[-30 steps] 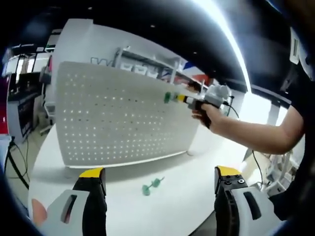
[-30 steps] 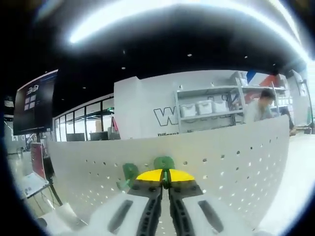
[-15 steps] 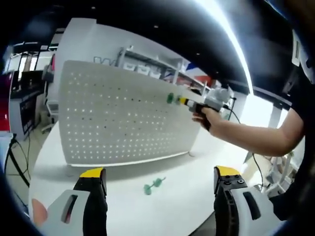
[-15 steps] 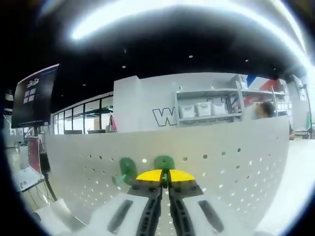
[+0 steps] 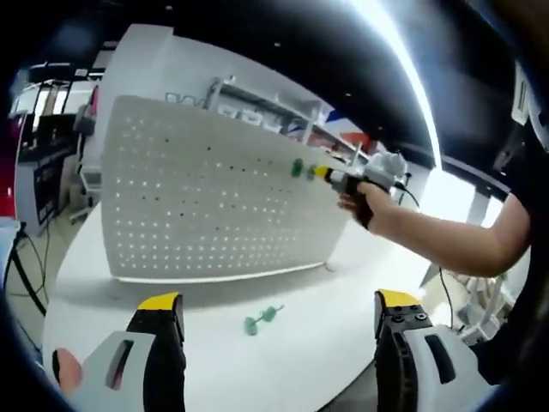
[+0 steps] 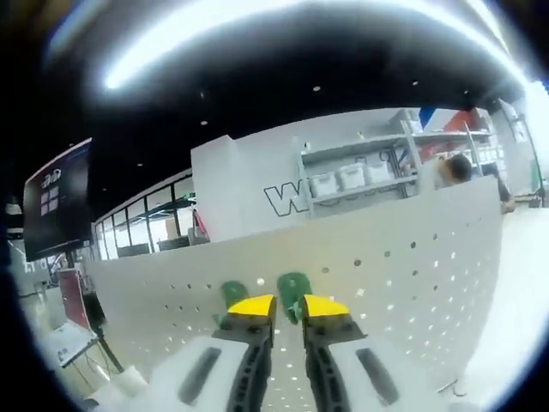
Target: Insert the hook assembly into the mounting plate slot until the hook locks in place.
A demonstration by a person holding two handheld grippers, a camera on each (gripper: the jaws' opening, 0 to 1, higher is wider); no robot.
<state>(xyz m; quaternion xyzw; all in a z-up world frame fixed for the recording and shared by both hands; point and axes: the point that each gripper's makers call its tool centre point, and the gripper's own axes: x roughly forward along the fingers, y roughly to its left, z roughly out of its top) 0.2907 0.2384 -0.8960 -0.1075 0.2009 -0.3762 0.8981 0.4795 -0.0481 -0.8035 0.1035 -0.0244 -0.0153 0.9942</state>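
Our right gripper (image 6: 288,306) has its jaws slightly parted around the green hook (image 6: 294,287), which sits against the pegboard (image 6: 412,275) just ahead of them. If unlocked, it could drop. Our left gripper (image 5: 279,311) idles, jaws wide apart, above the table (image 5: 326,326).

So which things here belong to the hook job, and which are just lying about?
Job:
- white pegboard
- green hook on the board
- right tongs
- spare green hook on the table

Lying about:
- shelf with bins
- dark screen
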